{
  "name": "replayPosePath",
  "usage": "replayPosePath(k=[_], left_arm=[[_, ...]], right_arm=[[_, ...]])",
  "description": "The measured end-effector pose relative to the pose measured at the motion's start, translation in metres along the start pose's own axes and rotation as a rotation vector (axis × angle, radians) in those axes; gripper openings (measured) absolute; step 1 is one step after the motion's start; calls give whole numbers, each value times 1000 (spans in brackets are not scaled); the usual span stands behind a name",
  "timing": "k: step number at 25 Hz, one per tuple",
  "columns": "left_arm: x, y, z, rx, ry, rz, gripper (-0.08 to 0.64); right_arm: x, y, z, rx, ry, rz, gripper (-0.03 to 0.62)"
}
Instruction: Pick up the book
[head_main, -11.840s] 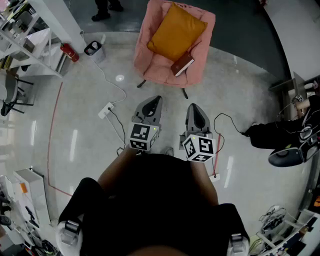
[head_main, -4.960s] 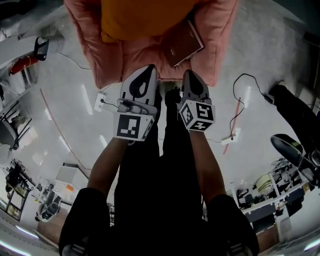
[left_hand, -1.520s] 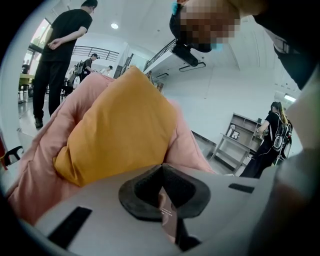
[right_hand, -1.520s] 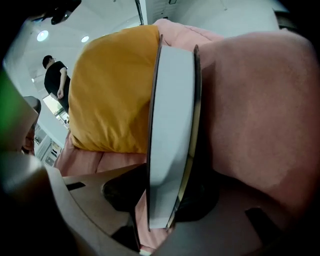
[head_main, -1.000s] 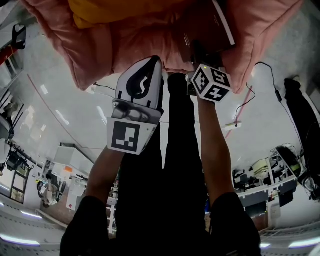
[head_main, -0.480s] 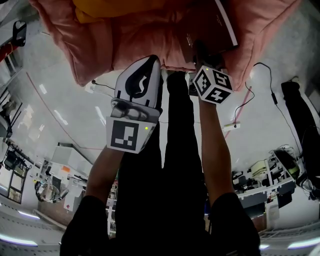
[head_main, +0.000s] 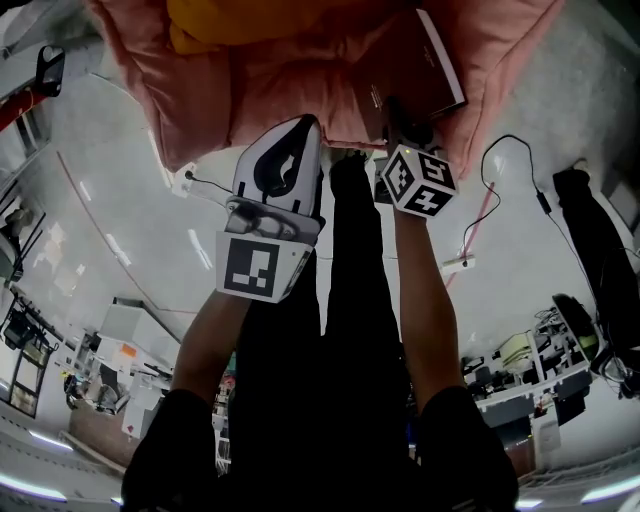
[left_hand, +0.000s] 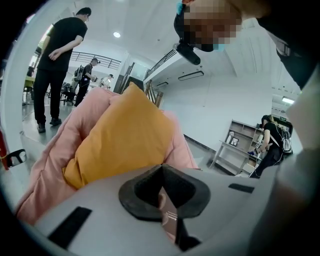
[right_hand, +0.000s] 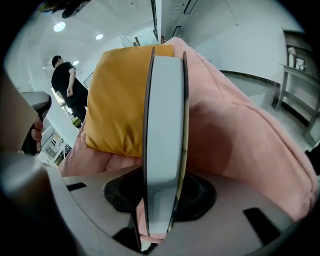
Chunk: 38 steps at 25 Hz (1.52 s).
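A dark brown book with white page edges lies tilted over the seat of a pink armchair, beside an orange cushion. My right gripper is shut on the book's near edge. In the right gripper view the book stands upright on edge between the jaws of that gripper, with the cushion and the armchair behind it. My left gripper hovers at the seat's front edge, left of the book, shut and holding nothing. In its own view, the left gripper faces the cushion.
A white power strip with its cable lies on the floor left of the chair. Another strip and a black cable lie to the right. A person in black stands behind the chair. A shelf unit is at the far wall.
My right gripper has risen a little, bringing the book up with it. The left gripper has risen alongside it, still shut and empty.
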<state>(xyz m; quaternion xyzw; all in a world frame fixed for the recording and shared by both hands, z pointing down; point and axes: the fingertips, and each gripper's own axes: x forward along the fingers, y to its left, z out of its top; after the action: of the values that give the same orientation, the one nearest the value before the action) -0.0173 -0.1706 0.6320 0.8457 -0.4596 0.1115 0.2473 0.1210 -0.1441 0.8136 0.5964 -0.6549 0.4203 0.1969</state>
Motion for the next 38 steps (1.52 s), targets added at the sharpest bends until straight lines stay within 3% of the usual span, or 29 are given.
replayPosePath(k=[13,28,38], left_arm=[[-28,-22,55,27,-68,7,3],[-67,-54,148,55,-141,36,3],[-97,-82,202,85,-200,66,3]], right_arm=[[-53,27,37,-31,-54,30,138],[-139,67,94,-59,-101,72,139],[-206,79,150,-98,-173,96,138]])
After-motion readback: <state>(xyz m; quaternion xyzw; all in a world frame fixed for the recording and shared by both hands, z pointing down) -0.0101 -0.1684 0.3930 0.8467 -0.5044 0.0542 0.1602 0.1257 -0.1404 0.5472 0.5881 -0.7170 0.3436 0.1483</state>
